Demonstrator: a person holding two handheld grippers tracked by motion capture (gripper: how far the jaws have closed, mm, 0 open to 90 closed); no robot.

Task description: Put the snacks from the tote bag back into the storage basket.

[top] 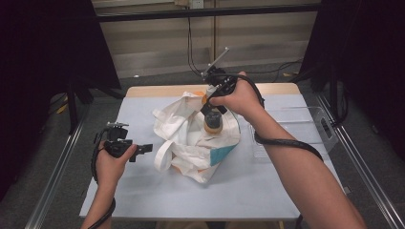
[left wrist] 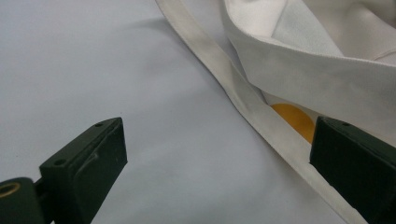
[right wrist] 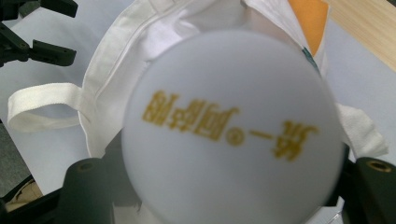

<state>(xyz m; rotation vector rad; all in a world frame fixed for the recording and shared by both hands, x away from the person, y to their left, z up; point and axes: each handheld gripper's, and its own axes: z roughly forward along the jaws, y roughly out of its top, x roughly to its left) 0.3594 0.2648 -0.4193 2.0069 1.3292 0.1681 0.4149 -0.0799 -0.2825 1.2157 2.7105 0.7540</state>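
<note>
Gripping round white-lidded jar (right wrist: 231, 133), crumpled canvas bag (top: 191, 138)

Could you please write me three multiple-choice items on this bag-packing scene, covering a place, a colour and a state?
1. Where is the bottle?
A. above the tote bag
B. in the clear tray
C. on the floor

2. What colour is the print on the bottle's round white end?
A. blue
B. golden yellow
C. black

3. How do the left gripper's jaws stand?
A. shut on the strap
B. shut on nothing
C. open

Answers: 1 A, the right gripper holds it over the bag's mouth; 2 B, the right gripper view shows yellow characters; 3 C, bare table shows between the jaws.
</note>
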